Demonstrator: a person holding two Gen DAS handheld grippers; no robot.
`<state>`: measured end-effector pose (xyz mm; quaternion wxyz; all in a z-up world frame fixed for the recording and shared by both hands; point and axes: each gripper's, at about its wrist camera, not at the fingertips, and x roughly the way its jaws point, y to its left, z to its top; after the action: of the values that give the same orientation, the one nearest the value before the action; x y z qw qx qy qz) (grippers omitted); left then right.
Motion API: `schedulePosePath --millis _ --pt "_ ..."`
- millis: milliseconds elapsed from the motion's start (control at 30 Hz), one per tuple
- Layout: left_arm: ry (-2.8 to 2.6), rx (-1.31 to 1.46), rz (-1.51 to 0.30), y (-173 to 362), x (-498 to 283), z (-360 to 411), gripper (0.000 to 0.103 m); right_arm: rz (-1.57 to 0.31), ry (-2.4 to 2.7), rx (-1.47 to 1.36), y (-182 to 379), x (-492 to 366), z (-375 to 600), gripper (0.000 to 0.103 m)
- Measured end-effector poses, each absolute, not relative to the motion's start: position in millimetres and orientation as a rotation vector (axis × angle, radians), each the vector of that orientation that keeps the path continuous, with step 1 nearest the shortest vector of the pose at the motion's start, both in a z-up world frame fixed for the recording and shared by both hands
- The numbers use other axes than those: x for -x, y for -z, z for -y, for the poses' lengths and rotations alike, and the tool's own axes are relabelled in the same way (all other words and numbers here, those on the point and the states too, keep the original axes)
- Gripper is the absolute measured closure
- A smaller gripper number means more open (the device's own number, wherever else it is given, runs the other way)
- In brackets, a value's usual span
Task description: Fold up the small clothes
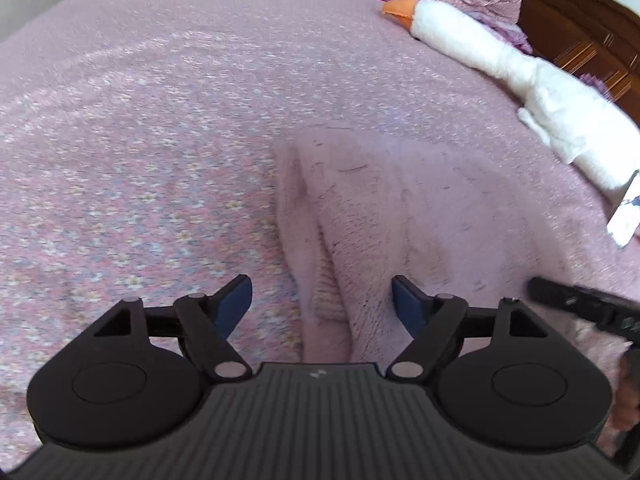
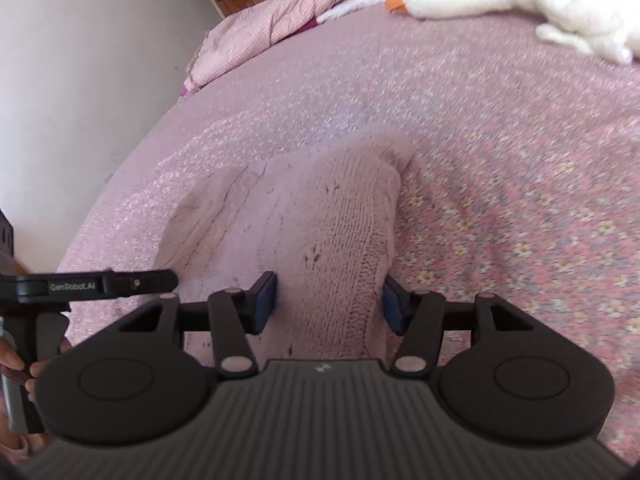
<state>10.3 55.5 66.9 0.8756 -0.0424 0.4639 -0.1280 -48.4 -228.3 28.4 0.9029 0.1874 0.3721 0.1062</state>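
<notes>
A pale pink knitted sweater (image 1: 400, 216) lies bunched on the pink bedspread. In the left wrist view my left gripper (image 1: 322, 300) is open, its blue pads apart over a ribbed cuff or hem (image 1: 328, 292) of the sweater, not closed on it. The right wrist view has my right gripper (image 2: 328, 306) open too, with a knitted fold of the sweater (image 2: 340, 232) running between its spread pads. The other gripper's black body (image 2: 92, 286) shows at the left edge of that view, held by a hand (image 2: 16, 364).
A flowered pink bedspread (image 1: 140, 140) covers the bed. A white plush goose (image 1: 520, 76) with an orange beak lies at the far right. A crumpled pink quilt (image 2: 280, 20) is at the head, a dark wooden cabinet (image 1: 580, 28) beyond, a pale wall (image 2: 80, 60) at left.
</notes>
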Motion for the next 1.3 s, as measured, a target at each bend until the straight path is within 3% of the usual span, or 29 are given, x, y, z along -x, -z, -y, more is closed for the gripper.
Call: schedulePosePath --millis 133,167,200,333,600,733,900,1067,1300 --pt "0.233 0.037 -0.966 -60 -10 -57 0.017 -0.725 -0.187 -0.352 -34 61 229 0.048" --pt "0.225 0.029 -0.965 -59 -11 -57 0.017 -0.711 -0.190 -0.329 -35 64 228 0.057" --pt "0.215 0.025 -0.963 -57 -13 -58 0.017 -0.708 -0.190 -0.299 -35 65 226 0.060" --pt "0.191 0.005 -0.949 -47 -15 -61 0.009 -0.741 -0.193 -0.218 -20 59 216 0.061" --pt "0.208 0.026 -0.920 -60 2 -60 0.009 -0.715 -0.161 -0.253 -22 62 218 0.059" --pt "0.206 0.011 -0.923 -69 19 -52 0.008 -0.700 -0.151 -0.260 -26 75 215 0.053" --pt "0.199 0.013 -0.930 -71 47 -40 0.003 -0.668 -0.161 -0.227 -32 95 204 0.032" --pt "0.172 -0.018 -0.952 -62 70 -25 0.002 -0.646 -0.142 -0.171 -28 117 195 0.020" --pt "0.128 -0.056 -0.985 -38 84 -9 0.002 -0.734 -0.105 -0.144 -6 129 188 0.020"
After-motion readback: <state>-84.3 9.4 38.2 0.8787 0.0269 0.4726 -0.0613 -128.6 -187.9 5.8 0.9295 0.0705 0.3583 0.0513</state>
